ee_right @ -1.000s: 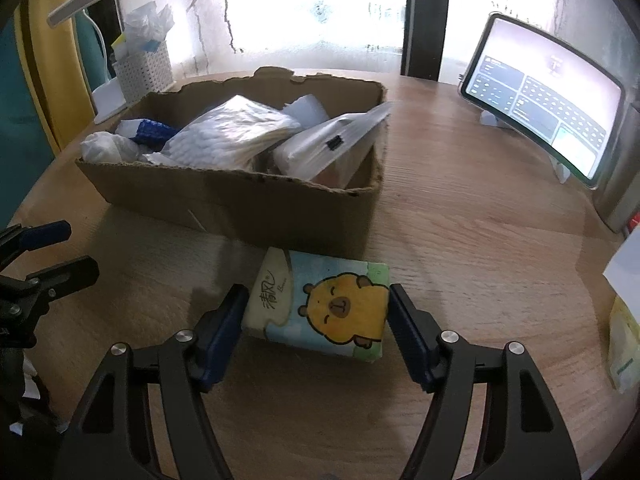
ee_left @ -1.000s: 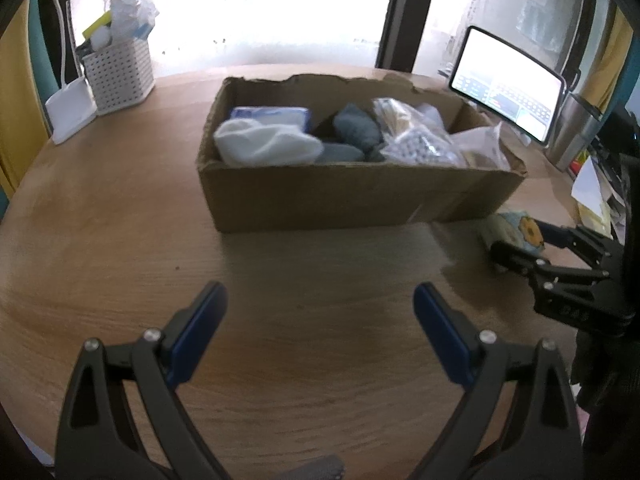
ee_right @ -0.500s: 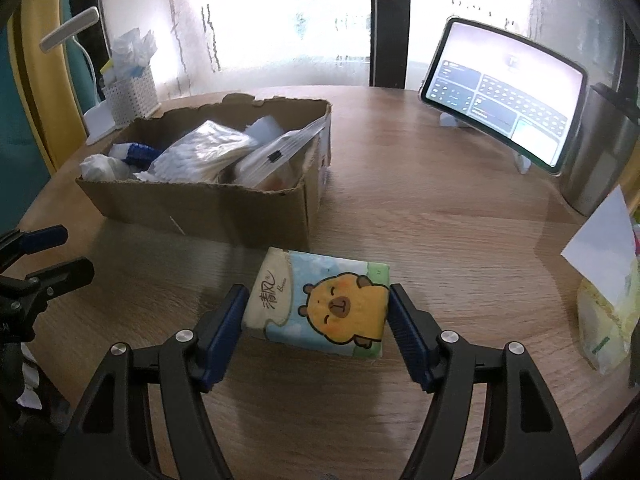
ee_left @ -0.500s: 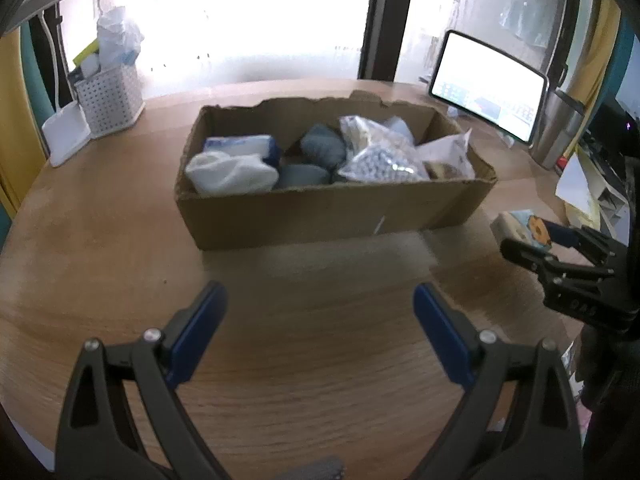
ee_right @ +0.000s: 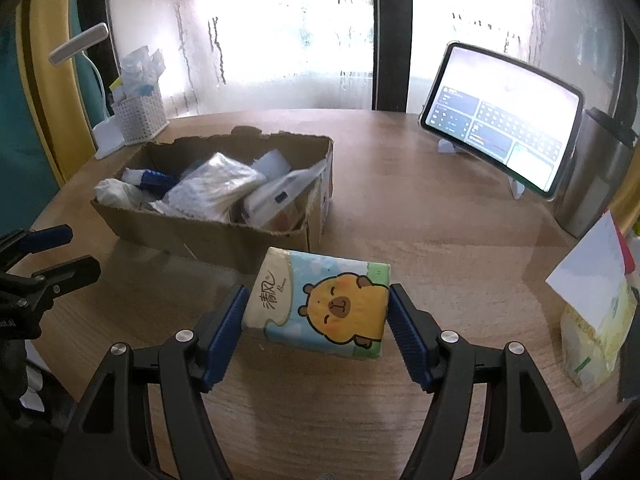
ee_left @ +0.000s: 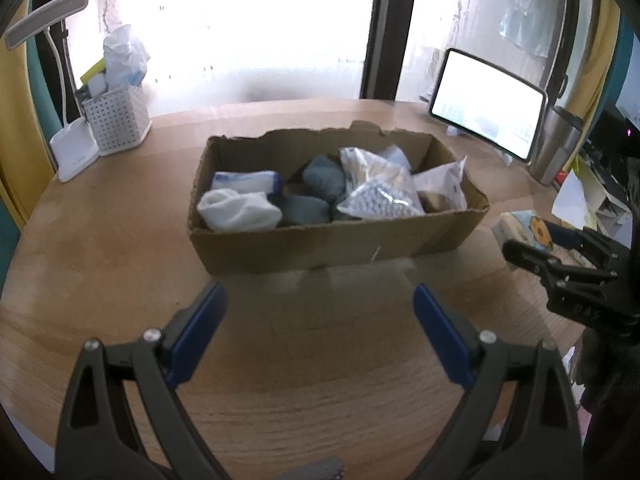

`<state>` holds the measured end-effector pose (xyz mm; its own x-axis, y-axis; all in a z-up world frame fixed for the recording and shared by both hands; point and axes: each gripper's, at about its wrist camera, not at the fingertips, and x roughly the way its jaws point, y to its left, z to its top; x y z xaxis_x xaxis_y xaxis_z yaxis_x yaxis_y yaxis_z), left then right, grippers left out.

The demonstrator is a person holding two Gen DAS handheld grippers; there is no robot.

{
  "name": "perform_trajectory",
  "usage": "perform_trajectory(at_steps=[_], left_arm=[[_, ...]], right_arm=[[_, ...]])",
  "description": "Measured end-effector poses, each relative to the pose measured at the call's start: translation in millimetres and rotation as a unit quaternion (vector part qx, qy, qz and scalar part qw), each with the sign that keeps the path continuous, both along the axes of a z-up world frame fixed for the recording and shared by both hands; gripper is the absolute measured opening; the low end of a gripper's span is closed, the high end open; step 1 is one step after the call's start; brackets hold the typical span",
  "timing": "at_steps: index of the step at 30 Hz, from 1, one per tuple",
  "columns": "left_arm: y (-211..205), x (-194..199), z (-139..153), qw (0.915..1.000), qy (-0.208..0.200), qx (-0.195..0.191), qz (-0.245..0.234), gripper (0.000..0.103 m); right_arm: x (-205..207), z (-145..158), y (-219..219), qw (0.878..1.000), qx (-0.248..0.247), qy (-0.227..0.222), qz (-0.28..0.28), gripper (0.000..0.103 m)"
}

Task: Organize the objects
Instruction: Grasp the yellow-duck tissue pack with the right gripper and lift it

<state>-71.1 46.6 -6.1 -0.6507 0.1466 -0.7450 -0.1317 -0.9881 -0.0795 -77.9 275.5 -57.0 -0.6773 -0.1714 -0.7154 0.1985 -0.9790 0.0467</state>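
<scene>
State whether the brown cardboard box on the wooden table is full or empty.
Nearly full: the brown cardboard box holds white socks, grey rolled cloths and clear plastic bags.

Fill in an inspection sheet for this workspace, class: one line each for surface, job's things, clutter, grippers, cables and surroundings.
Surface: round wooden table, bare in front.
Job's things: cardboard box holding socks and bags; tissue pack in the right gripper.
Clutter: white basket, tablet, steel cup, papers.
Grippers: left gripper open, empty; right gripper shut on the pack.
Cables: nothing seen.
Surroundings: bright window, lamp.
</scene>
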Motion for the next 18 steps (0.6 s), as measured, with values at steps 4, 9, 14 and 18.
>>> perform_trajectory(at_steps=[4,9,14,18], left_arm=[[-3.7,-2.6,4.4,1.0,0.004,0.003,0.003,0.096],[-10.8,-7.6,8.6,0.9999,0.01,0.006,0.007,0.096],[-22.3,-13.9,9.9,0.9998,0.011,0.011,0.015,0.096],[-33.0,-18.8,9.0,0.9994,0.011,0.02,0.024,0.096]], right_arm=[[-3.1,4.6,-2.0,1.0,0.001,0.003,0.001,0.073],[-8.8,10.6,-7.4,1.0,0.002,0.007,0.004,0.073],[-15.6,15.5,-14.0,1.0,0.005,0.01,0.008,0.073],[-21.9,19.4,-20.6,1.0,0.007,0.011,0.012,0.073]])
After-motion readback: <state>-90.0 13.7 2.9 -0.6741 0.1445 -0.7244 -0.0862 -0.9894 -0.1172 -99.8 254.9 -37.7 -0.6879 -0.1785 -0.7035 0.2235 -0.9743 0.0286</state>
